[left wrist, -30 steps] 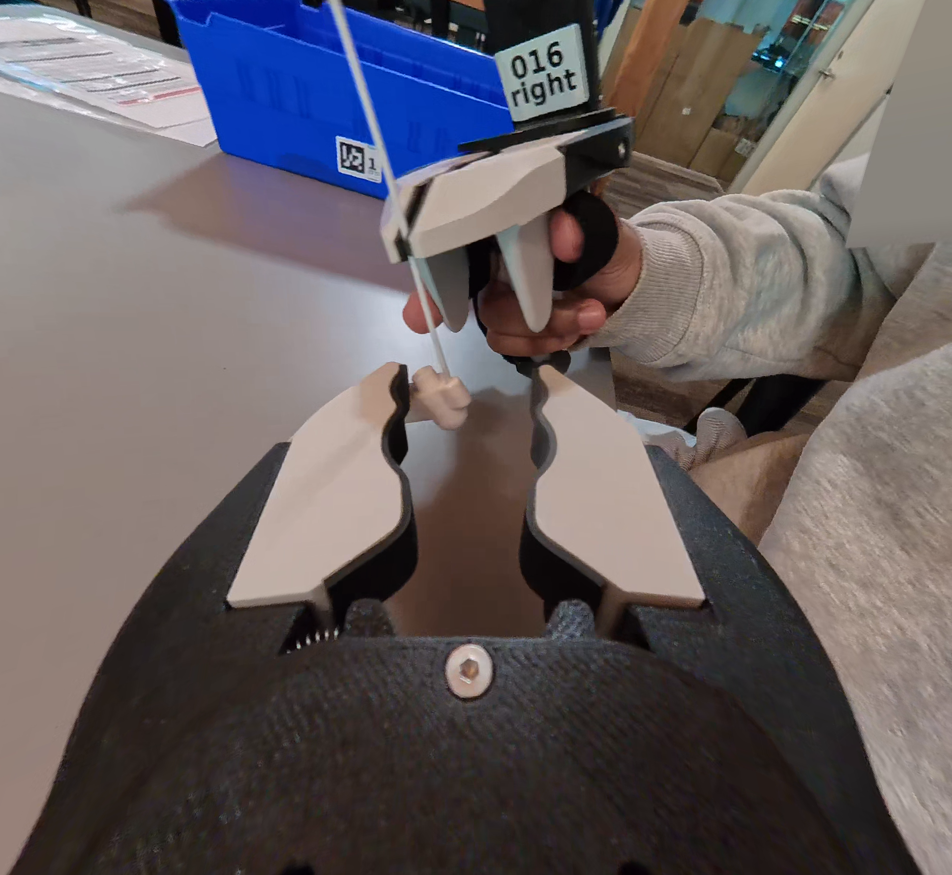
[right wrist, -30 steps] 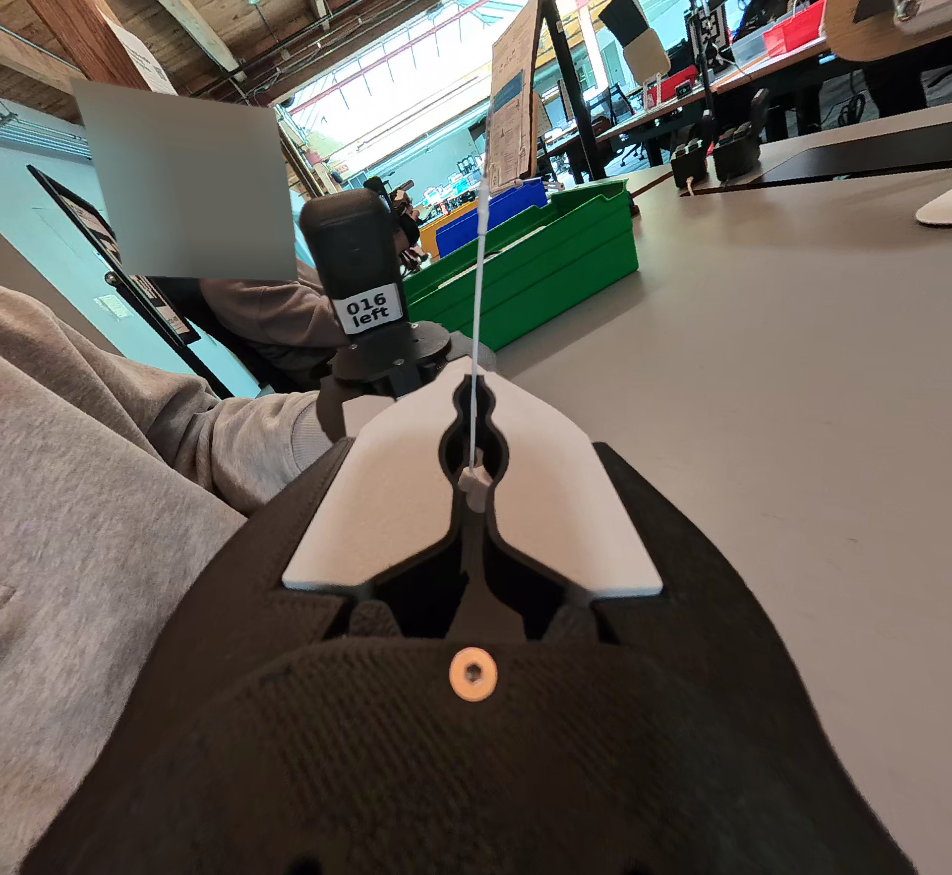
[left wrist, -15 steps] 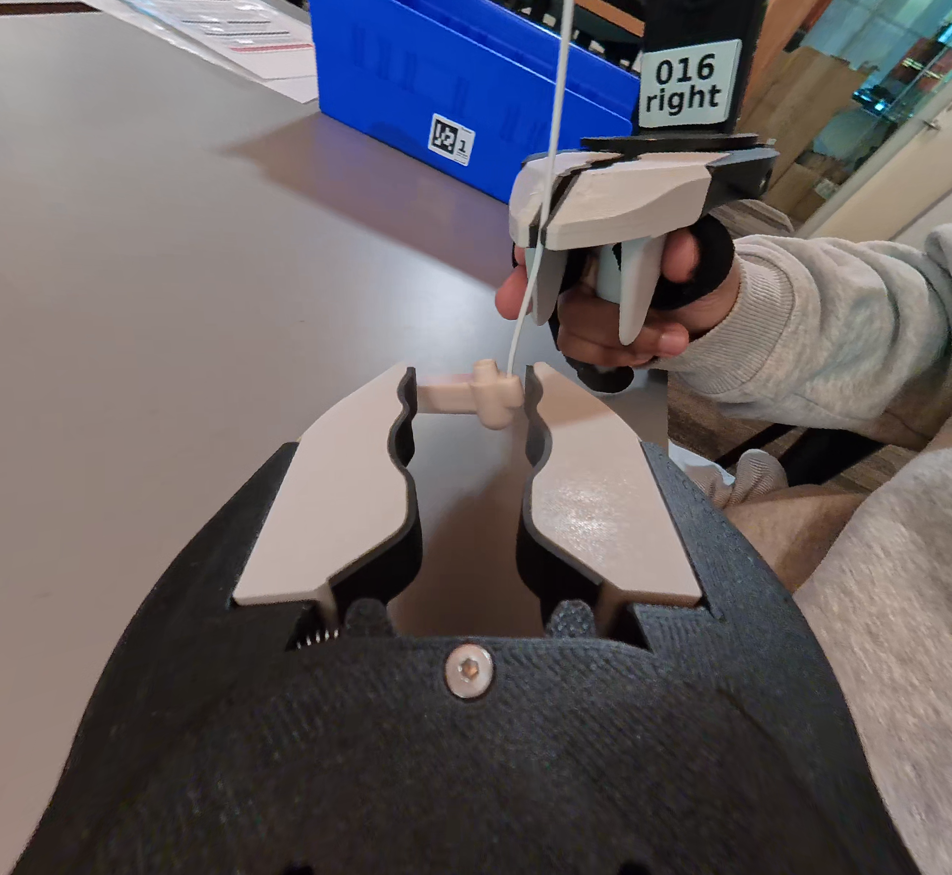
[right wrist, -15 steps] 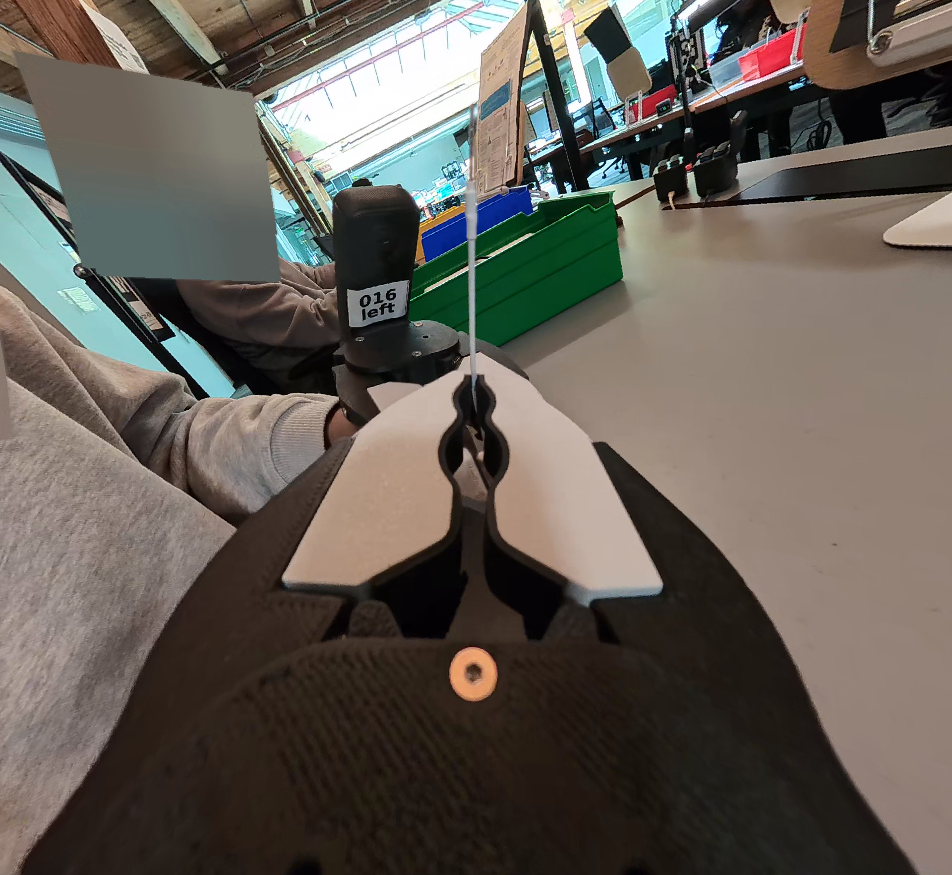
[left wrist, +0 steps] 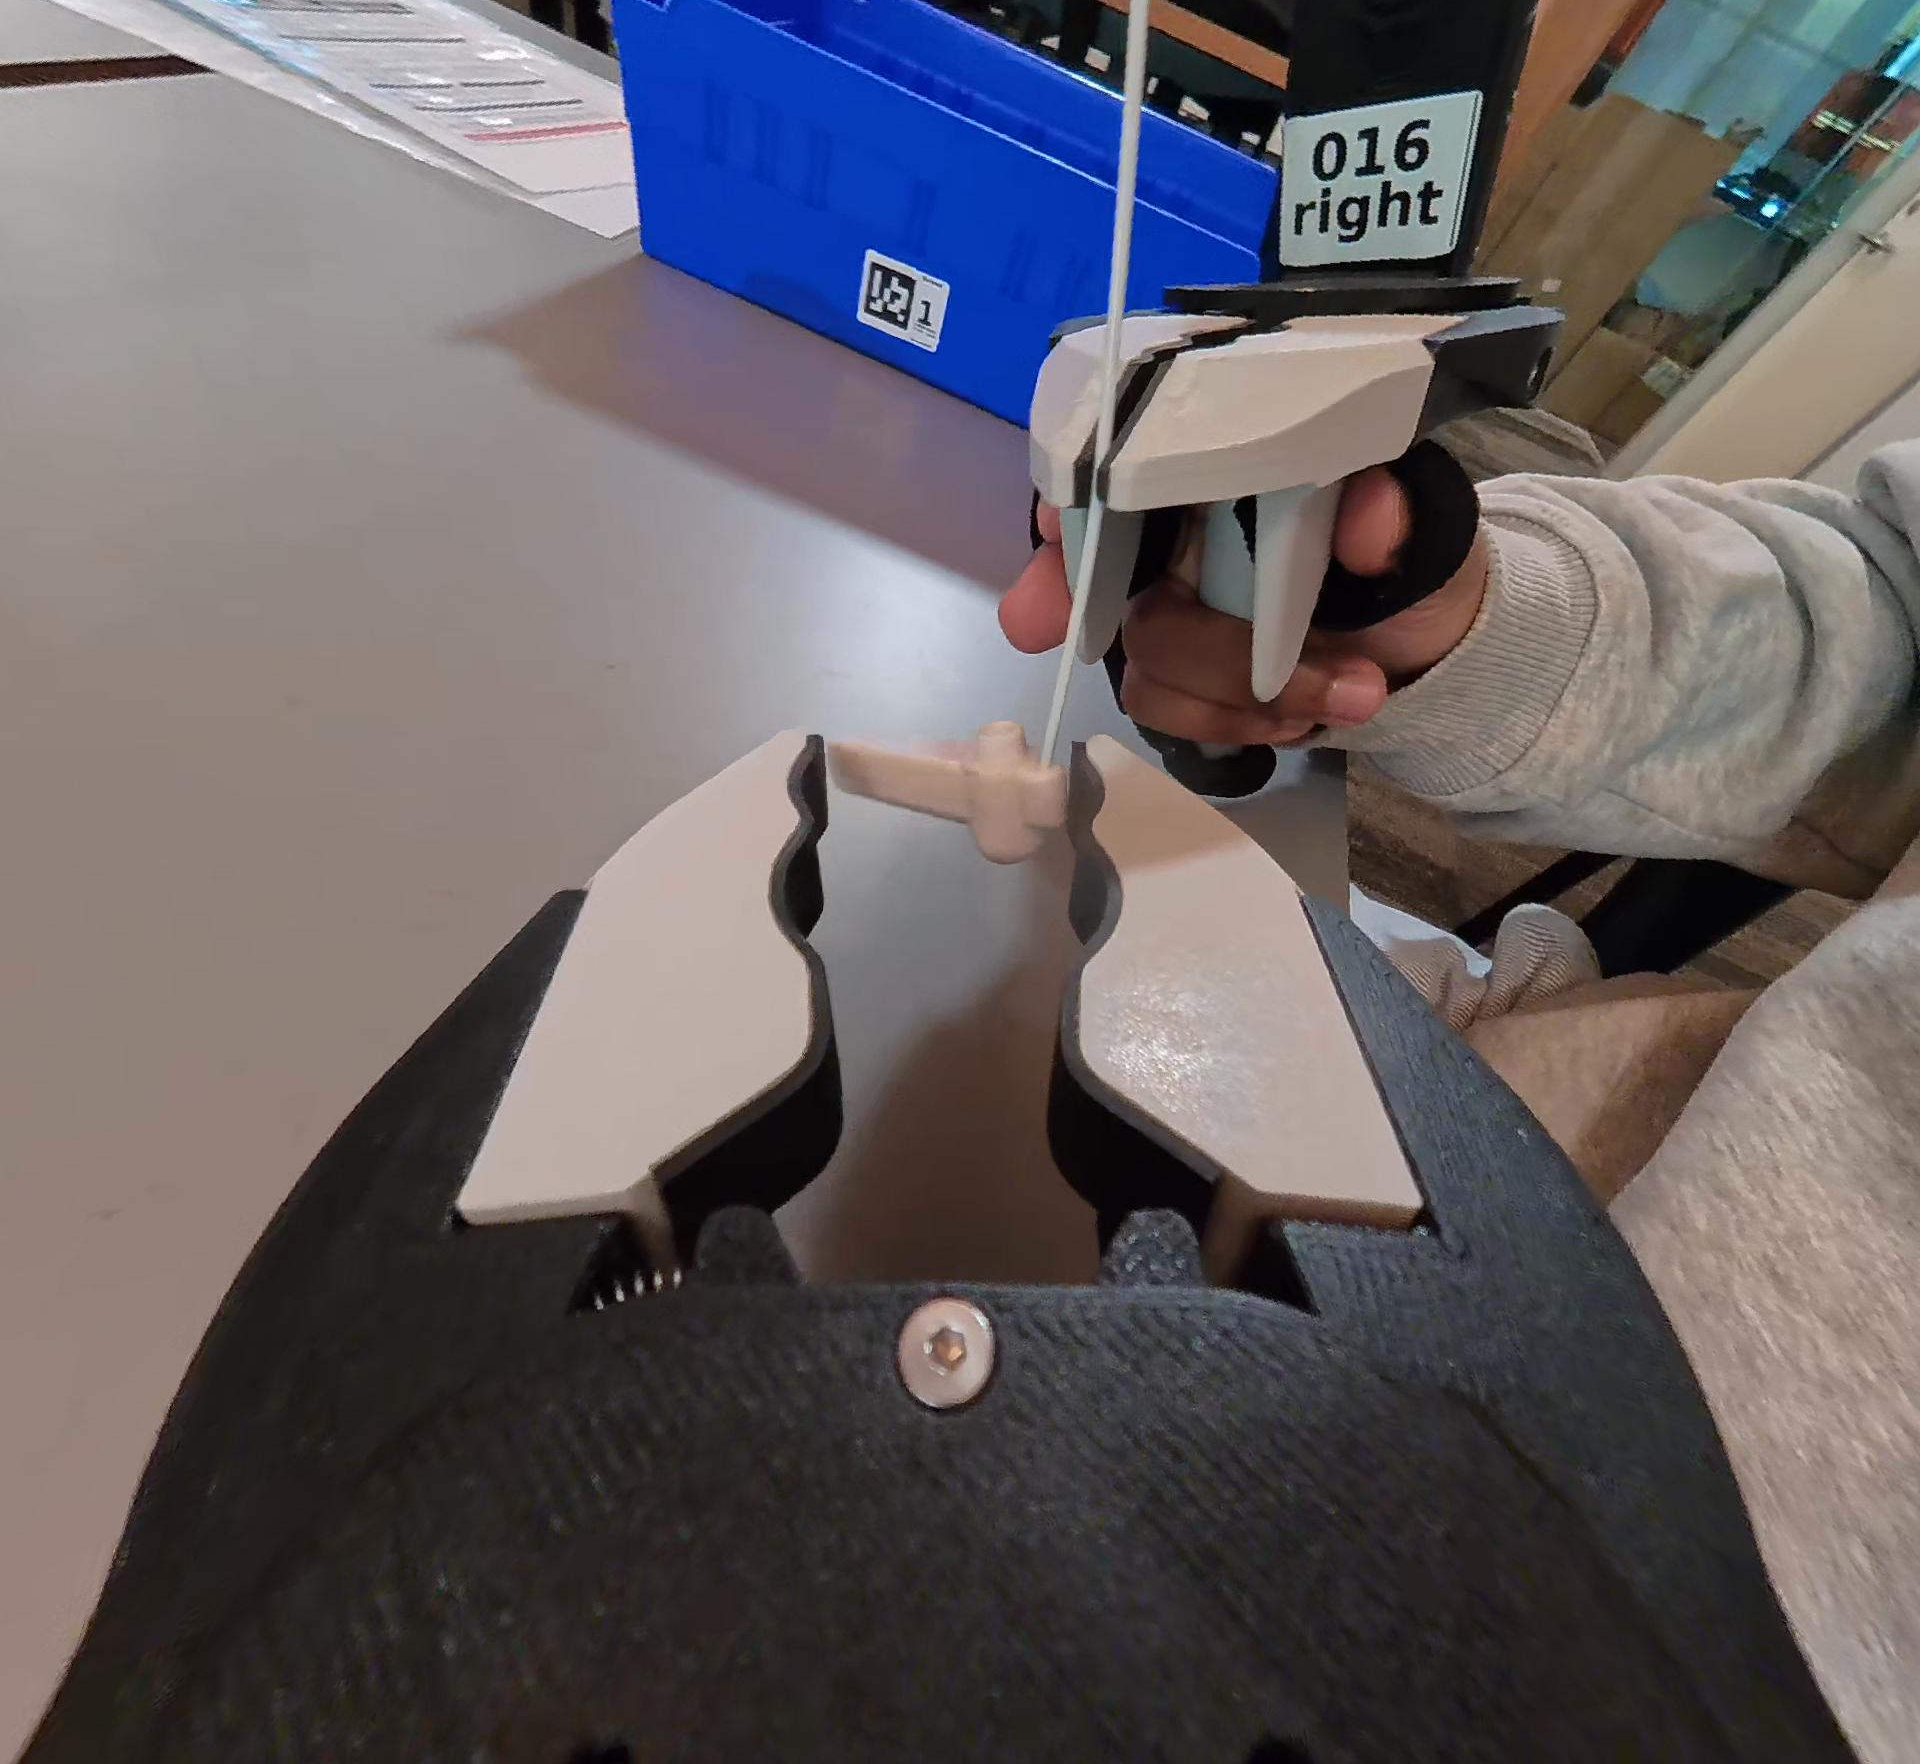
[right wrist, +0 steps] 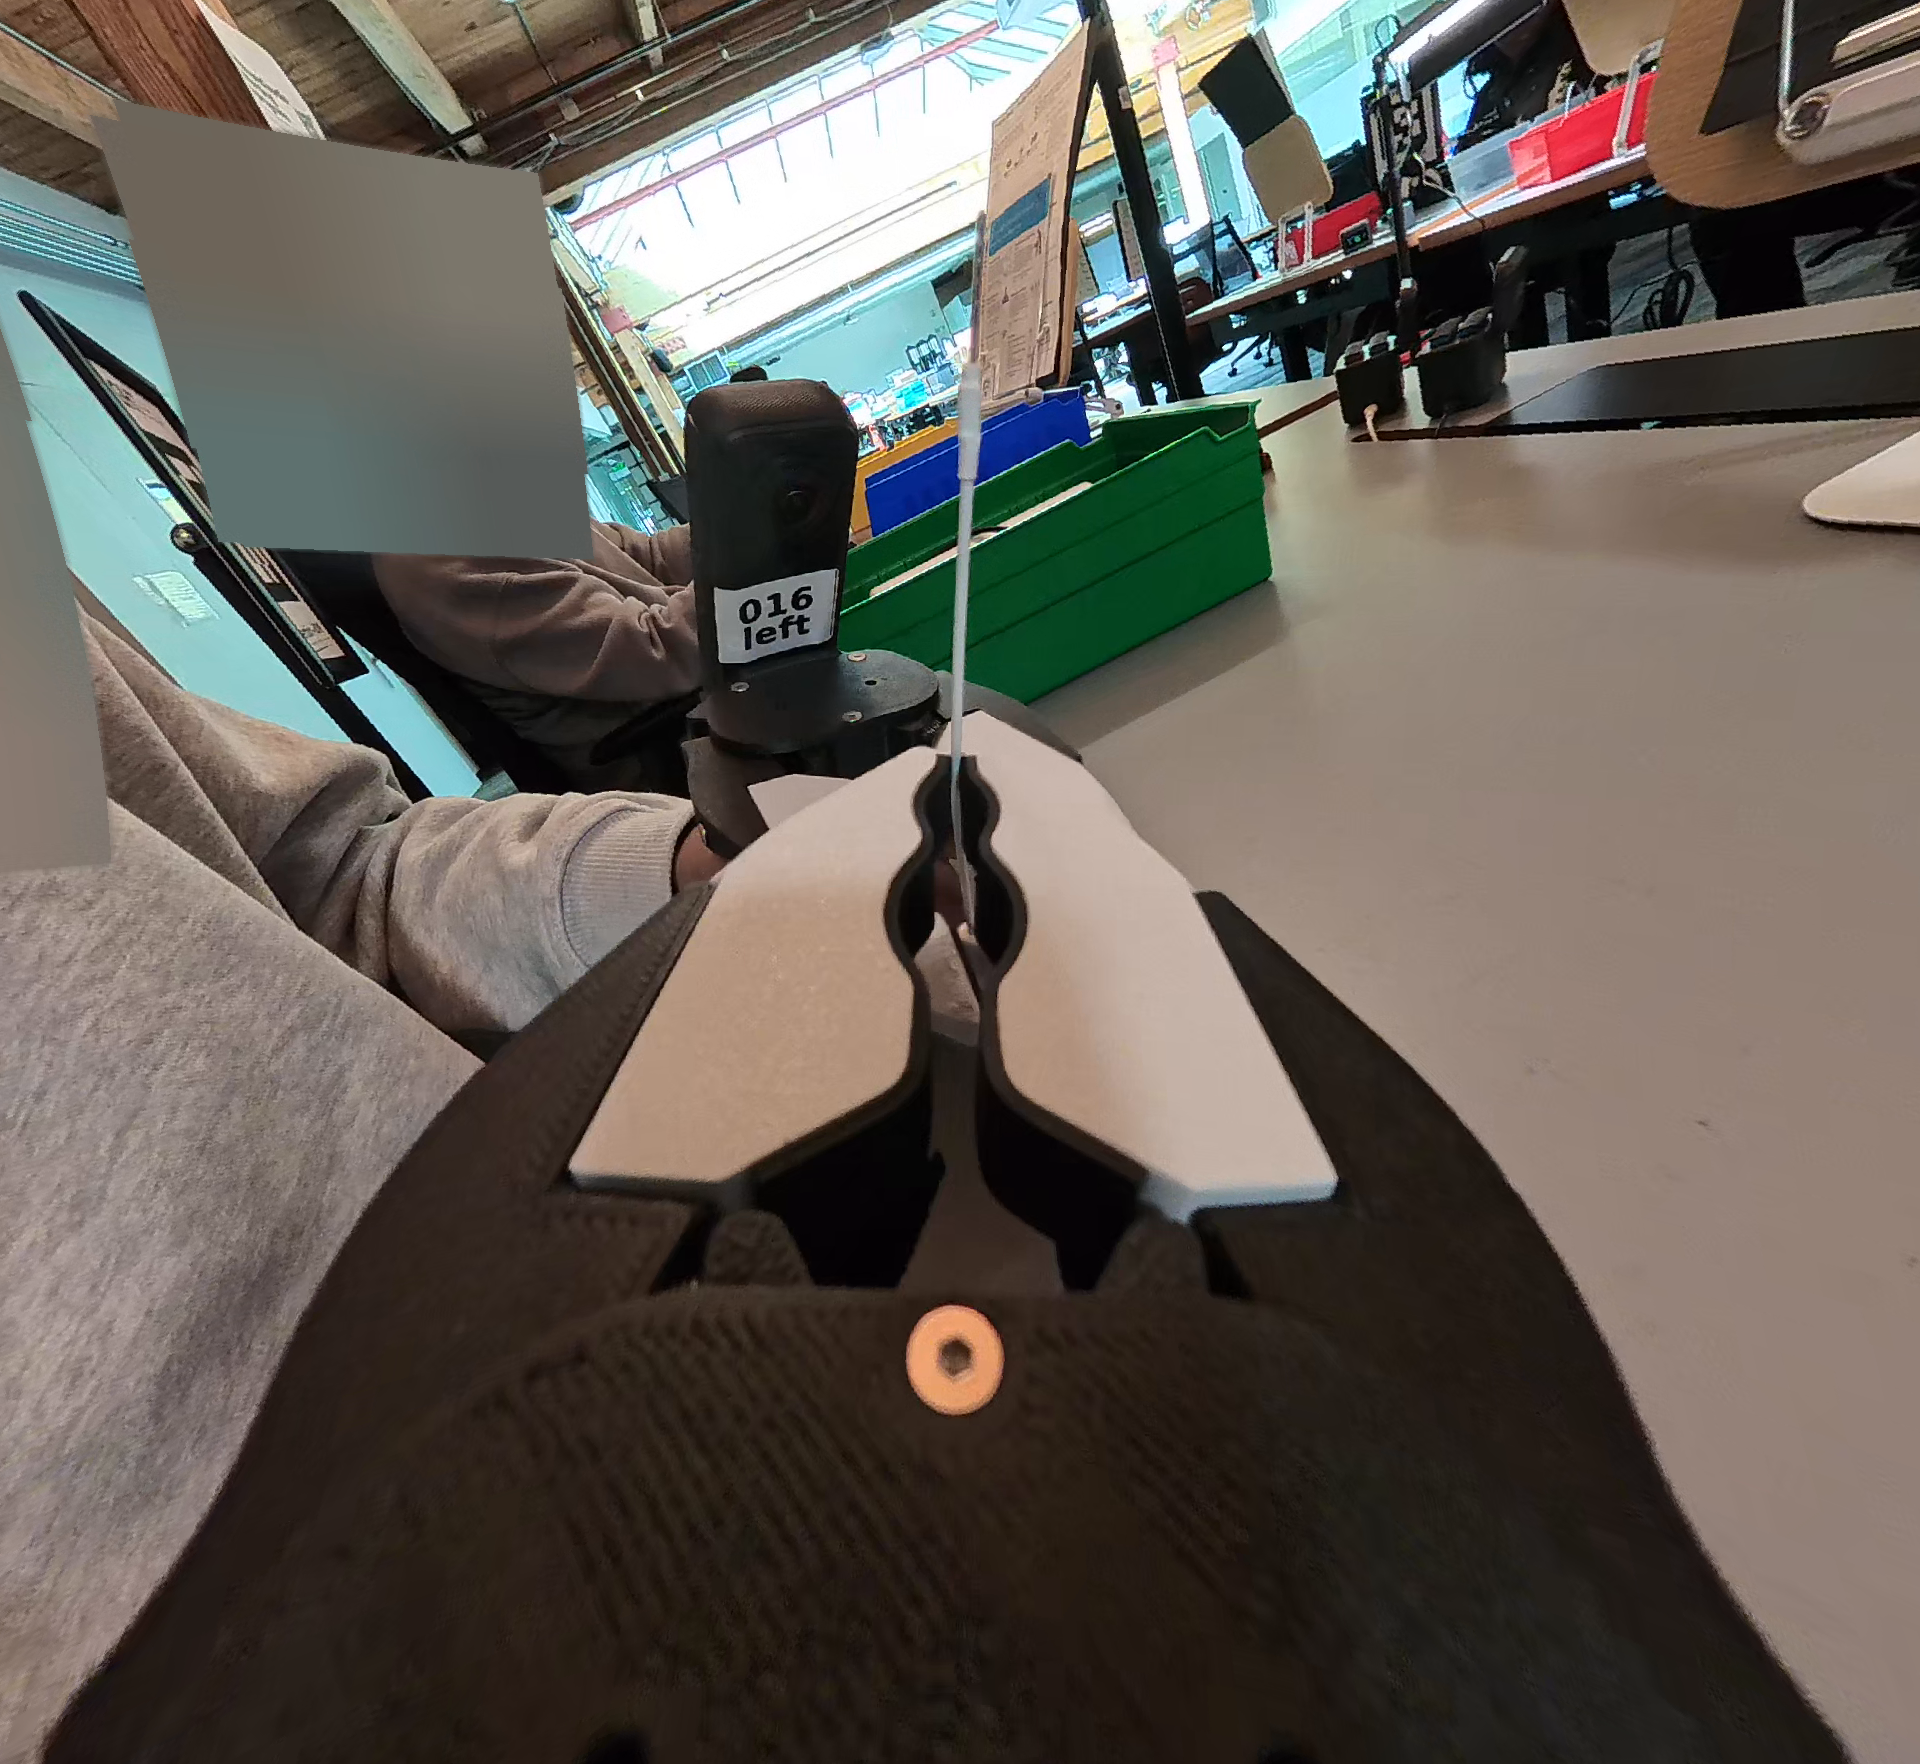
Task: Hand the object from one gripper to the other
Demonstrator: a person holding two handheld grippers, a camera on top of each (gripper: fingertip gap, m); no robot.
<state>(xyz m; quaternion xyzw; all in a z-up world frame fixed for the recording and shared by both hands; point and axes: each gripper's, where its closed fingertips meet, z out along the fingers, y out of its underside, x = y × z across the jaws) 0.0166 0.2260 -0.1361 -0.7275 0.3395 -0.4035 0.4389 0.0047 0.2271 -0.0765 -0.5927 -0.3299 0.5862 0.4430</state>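
The object is a thin white rod (left wrist: 1117, 260) with a beige cross-shaped piece (left wrist: 977, 795) at its lower end. My right gripper (left wrist: 1081, 426) is shut on the rod's middle and holds it nearly upright above the grey table (left wrist: 364, 623). My left gripper (left wrist: 948, 758) is open just below it. The cross piece hangs between my left fingertips, close to the right-hand one; I cannot tell if it touches. In the right wrist view my right gripper (right wrist: 958, 769) pinches the rod (right wrist: 964, 571) at its tips. The left gripper's fingers are mostly hidden behind it.
A blue bin (left wrist: 883, 156) stands on the table behind the grippers, with a printed sheet (left wrist: 343, 52) to its left. A green bin (right wrist: 1091, 551) stands farther along the table. The table edge and a person's grey sleeve (left wrist: 1662, 634) are at the right. Left tips to right tips: about 6 cm.
The cross piece has shifted from beside my left gripper's left fingertip to between both fingertips, near the right one. The rod now stands more upright. The right gripper stays shut on it.
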